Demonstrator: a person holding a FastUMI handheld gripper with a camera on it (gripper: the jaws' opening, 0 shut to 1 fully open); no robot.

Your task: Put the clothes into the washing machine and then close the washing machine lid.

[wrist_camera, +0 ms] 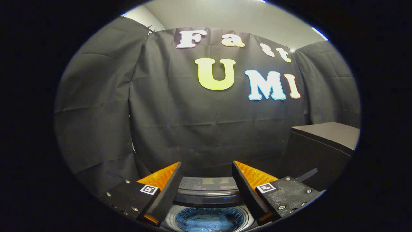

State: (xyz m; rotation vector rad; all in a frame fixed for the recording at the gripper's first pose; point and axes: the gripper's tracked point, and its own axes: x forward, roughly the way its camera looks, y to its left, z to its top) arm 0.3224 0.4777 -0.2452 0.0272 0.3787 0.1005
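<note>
The black cloth wall [206, 129] stands beyond everything, with a dark box-like cabinet [325, 145] to the right. Below the fingers sits the washing machine [207, 193], its lid raised at the back and its drum [210, 216] open. Inside the drum lie the clothes [206, 223], a crumpled light-blue bundle against the perforated blue wall. The claw [206, 180] hangs above the opening, pointing forward toward the wall, its two fingers [165, 193] spread wide apart and holding nothing; the orange ribbed backs face outward and the dark pads face each other
</note>
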